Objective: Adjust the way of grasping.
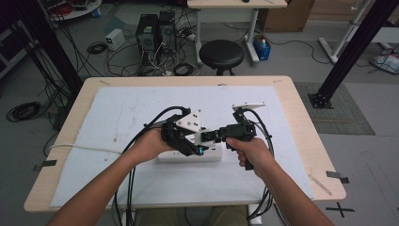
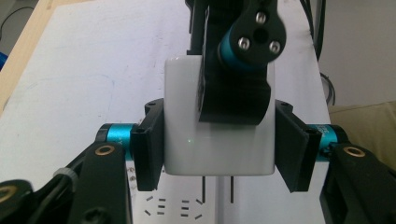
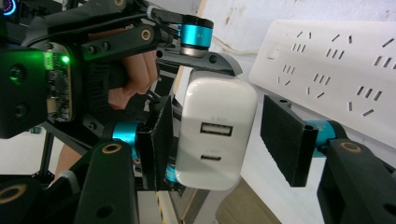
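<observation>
High view: both hands meet over the middle of the desk (image 1: 301, 141), which is covered by a white mat (image 1: 122, 117). A white power strip (image 1: 188, 154) lies on the mat under the two grippers. The left gripper (image 1: 195, 149) is clenched on a white charger (image 2: 187, 135); in the left gripper view its pads press both side faces of the charger, whose two prongs (image 2: 217, 189) point down at the strip's sockets, just above them. The right gripper (image 1: 206, 136) reaches in from the right. In the right gripper view the charger sits between its jaws with its two ports facing the camera: one pad touches the charger's side, the other stands a little apart, so the grip is not closed on it. The strip shows behind, tilted in that view.
</observation>
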